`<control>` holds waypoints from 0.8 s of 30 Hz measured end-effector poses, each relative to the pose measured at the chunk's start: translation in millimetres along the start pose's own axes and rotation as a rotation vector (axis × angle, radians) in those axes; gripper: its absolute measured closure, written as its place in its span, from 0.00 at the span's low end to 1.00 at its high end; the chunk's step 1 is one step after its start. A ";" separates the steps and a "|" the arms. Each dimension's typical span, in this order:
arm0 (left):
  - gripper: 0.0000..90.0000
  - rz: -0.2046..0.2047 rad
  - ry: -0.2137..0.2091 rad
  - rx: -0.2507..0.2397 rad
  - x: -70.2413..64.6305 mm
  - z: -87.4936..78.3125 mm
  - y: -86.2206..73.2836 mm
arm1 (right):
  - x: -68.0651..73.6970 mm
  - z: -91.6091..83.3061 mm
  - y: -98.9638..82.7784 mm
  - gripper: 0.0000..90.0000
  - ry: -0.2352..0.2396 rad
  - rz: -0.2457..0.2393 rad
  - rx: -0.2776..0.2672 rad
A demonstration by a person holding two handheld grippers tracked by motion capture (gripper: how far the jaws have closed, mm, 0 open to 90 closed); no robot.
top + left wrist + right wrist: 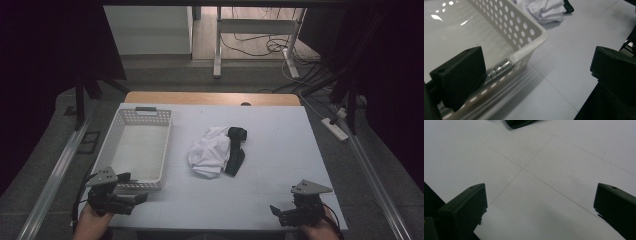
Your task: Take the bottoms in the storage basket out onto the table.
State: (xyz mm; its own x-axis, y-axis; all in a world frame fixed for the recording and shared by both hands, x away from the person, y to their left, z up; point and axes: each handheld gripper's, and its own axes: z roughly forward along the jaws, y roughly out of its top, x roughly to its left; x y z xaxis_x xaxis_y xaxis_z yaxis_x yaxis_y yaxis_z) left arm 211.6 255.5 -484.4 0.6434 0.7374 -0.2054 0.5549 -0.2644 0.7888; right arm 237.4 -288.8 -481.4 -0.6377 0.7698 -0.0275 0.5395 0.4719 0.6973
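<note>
Left gripper [131, 199]: jaws spread wide, nothing between them. It sits at the near-left table corner, just beside the near end of the white basket [114, 134]. In the left gripper view one jaw overlaps the basket's [534, 32] perforated near wall; can't tell if it touches.

Right gripper [278, 212]: jaws also wide apart, nothing held, at the near-right edge of the table. Right gripper view shows bare table [564, 157] between the jaws, with the dark edge of the black cloth [517, 122] at the top of frame.

Clothes: crumpled white garment [209, 152] mid-table, black cloth [236, 149] touching its right side. Both well apart from either gripper, to the right of the basket. White garment [546, 10] shows past the basket corner in the left gripper view.

Basket looks empty inside.

Table [280, 145]: white top with faint seam lines, wooden strip at the far edge. Room: dim, grey floor, white frame legs and loose cables beyond the table, power strip [335, 128] on the floor at right.
</note>
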 end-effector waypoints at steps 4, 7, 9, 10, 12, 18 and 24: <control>0.00 -0.008 0.016 -0.008 -1.6 -5.7 -5.4 | 0.1 0.1 -0.1 0.00 0.000 0.000 0.001; 0.00 -0.020 0.021 -0.007 -2.1 -8.8 -10.4 | 0.2 0.3 0.0 0.00 0.000 0.000 0.000; 0.00 -0.027 0.027 0.001 -2.2 -10.2 -14.1 | 0.3 0.4 0.0 0.00 0.000 0.000 0.000; 0.00 -0.030 0.031 0.002 -2.2 -10.7 -16.0 | 0.3 0.4 0.0 0.00 -0.001 0.000 0.001; 0.00 -0.037 0.039 0.005 -1.8 -11.7 -19.8 | 0.3 0.5 0.0 0.00 -0.001 0.000 0.001; 0.00 -0.052 0.072 -0.002 1.2 -15.2 -29.3 | 0.4 0.5 0.0 0.00 -0.004 0.000 0.002; 0.00 -0.065 0.092 0.005 3.9 -17.4 -37.0 | 0.3 0.3 0.0 0.00 -0.007 0.002 0.001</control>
State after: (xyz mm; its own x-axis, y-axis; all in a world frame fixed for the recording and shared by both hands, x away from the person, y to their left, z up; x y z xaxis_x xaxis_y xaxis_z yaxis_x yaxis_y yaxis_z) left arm 184.4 279.0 -504.3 0.5547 0.8071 -0.2022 0.5967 -0.2165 0.7727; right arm 237.4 -288.5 -481.6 -0.6328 0.7737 -0.0309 0.5413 0.4706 0.6968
